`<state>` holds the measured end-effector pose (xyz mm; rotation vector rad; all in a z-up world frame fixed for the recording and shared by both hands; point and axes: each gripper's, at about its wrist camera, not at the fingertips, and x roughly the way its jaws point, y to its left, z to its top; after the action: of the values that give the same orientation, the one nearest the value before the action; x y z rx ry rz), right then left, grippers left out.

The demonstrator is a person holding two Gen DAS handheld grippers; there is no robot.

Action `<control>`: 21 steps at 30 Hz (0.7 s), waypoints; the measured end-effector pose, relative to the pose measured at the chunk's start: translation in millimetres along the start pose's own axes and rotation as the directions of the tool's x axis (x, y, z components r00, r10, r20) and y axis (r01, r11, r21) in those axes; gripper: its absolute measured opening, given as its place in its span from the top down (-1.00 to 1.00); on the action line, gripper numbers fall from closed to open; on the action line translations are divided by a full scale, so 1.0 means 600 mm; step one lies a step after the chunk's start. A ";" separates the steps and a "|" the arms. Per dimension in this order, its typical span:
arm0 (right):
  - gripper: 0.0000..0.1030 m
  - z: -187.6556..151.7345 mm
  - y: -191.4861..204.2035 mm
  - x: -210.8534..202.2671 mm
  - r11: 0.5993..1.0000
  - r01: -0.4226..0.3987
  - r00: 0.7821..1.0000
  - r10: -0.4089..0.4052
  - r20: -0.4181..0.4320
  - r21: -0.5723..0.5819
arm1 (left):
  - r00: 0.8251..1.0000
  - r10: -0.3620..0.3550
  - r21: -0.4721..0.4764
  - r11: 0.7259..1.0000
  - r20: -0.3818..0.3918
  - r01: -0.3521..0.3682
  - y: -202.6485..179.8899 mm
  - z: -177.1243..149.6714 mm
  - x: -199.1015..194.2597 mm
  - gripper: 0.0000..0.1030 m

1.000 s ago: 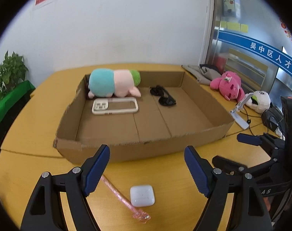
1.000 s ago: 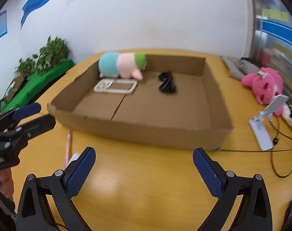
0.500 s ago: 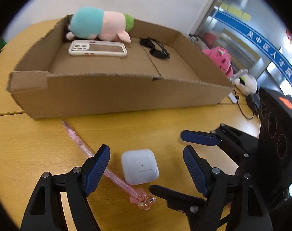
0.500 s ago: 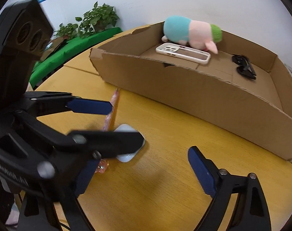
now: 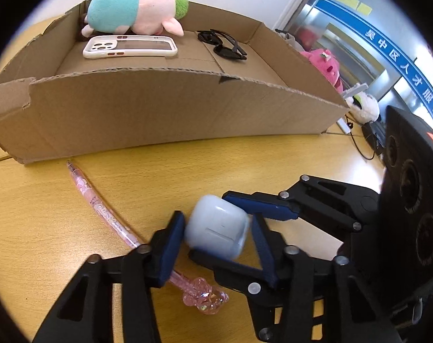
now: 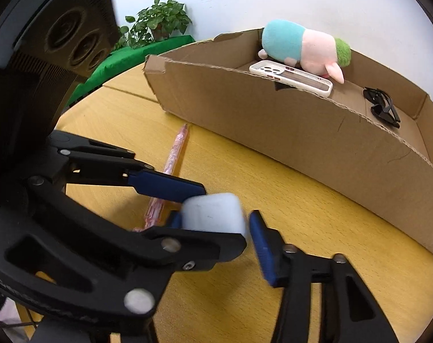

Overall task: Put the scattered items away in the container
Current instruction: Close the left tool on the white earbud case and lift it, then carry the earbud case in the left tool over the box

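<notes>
Earbud case (image 5: 217, 233): white, rounded, on the yellow table (image 5: 30, 214) near the front wall of the cardboard box (image 5: 159, 108); not in the box. Both tongs converge on it.
Left gripper (image 5: 219, 245): jaws have just been closing, now about half open, with the case between them. Left blue pad touches the case's left side; right pad sits at its right edge, contact looks made but is not certain.
Right gripper (image 6: 213, 223): jaws have just been closing, roughly half open, around the same case from the other direction. Right pad is just beside the case; its other finger is hidden behind the left gripper, so a firm grip cannot be told.
Pen (image 5: 102, 208): pink, clear, with a charm end; lies on the table left of the case, running from the box toward the near edge, partly under the left gripper's finger.
Box contents: plush toy (image 5: 136, 11) at the far wall, phone case (image 5: 130, 47) just in front of it, black sunglasses (image 5: 222, 44) to the right.
Far right, outside the box: pink plush (image 5: 325, 65).
</notes>
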<state>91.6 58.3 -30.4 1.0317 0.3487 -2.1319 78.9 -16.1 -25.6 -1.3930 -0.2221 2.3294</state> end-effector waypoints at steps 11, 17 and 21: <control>0.04 -0.015 -0.001 -0.032 0.999 0.040 0.999 -0.041 0.033 0.018 | 1.000 0.002 0.056 0.998 0.018 -0.003 -0.036 0.006 -0.017 0.15; 0.04 0.014 0.002 -0.092 0.996 0.084 0.989 -0.085 0.118 0.013 | 0.994 0.020 0.124 0.992 0.103 -0.033 -0.078 0.044 -0.072 0.16; 0.04 0.047 -0.002 -0.136 0.993 0.120 0.976 -0.119 0.181 0.005 | 0.988 0.023 0.171 0.984 0.153 -0.049 -0.102 0.082 -0.105 0.16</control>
<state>108.4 84.8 49.8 0.8228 0.3356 -2.3106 78.3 15.8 69.8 -1.1483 -0.0355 2.4212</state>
